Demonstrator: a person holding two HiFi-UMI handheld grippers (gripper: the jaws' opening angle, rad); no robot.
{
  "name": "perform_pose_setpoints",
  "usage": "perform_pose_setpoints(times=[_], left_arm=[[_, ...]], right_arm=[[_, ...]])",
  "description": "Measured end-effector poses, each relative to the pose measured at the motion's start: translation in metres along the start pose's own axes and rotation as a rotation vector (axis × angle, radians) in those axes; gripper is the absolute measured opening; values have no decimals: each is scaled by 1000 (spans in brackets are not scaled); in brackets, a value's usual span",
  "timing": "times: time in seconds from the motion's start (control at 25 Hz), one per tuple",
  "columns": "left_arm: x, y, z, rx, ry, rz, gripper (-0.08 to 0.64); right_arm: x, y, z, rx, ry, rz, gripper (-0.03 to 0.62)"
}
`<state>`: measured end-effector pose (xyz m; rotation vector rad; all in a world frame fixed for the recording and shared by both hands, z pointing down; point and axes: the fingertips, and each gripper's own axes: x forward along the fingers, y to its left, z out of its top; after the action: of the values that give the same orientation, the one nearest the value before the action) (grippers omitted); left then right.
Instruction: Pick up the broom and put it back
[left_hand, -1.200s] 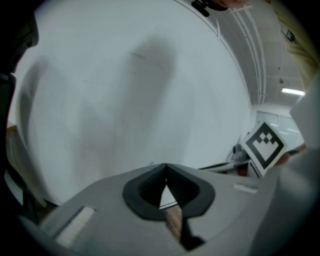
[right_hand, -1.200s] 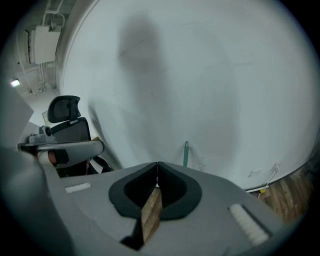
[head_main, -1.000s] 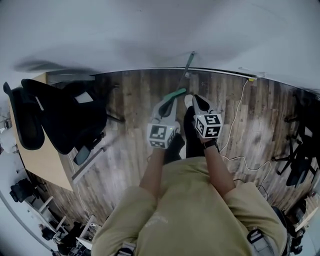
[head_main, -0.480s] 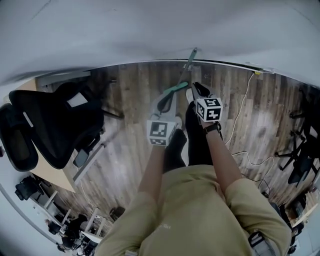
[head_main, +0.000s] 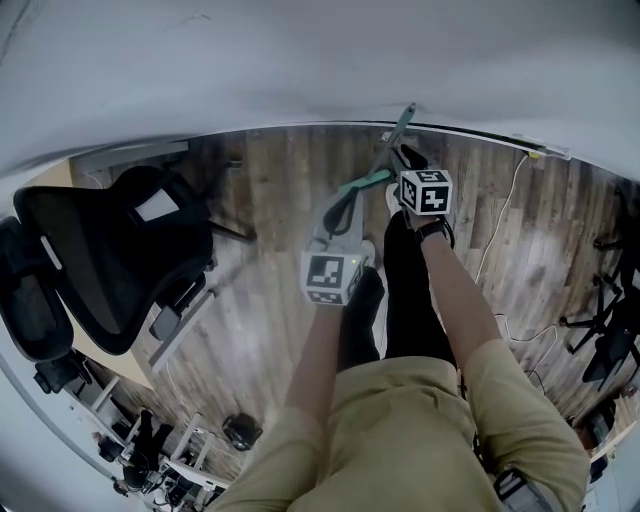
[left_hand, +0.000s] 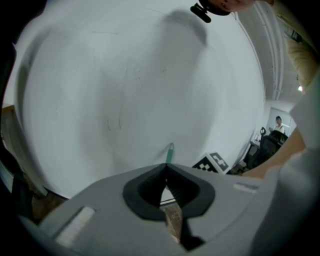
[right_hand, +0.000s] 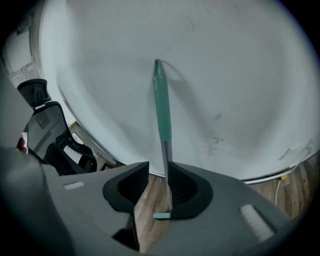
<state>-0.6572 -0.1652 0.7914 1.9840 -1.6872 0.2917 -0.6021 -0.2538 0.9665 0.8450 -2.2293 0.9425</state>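
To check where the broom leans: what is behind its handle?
A white wall stands behind the broom handle. The handle's lower end is covered by the right gripper, whose jaws are opening around it.

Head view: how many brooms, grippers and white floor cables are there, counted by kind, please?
Broom: 1
Grippers: 2 (left gripper; right gripper, fingers opening, handle between them)
White cable: 1
Total: 4
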Motion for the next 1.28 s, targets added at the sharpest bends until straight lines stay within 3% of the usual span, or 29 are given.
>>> perform_pose_setpoints(times=[0.24, 0.6, 0.84, 1.16, 1.28], left_arm=[[3, 10, -15, -16, 14, 12, 3], [-1, 16, -29, -63, 16, 24, 3], [-7, 17, -23, -86, -1, 35, 3], [-30, 14, -1, -114, -24, 40, 3], [-41, 6, 8, -91, -26, 25, 3]], right_arm=[[32, -14, 4, 21, -17, 5, 166], [67, -21, 19, -13, -36, 30, 170], [55, -18, 30, -39, -49, 29, 72], [12, 12, 2, -73, 4, 40, 72], [-9, 24, -11, -91, 19, 39, 72]])
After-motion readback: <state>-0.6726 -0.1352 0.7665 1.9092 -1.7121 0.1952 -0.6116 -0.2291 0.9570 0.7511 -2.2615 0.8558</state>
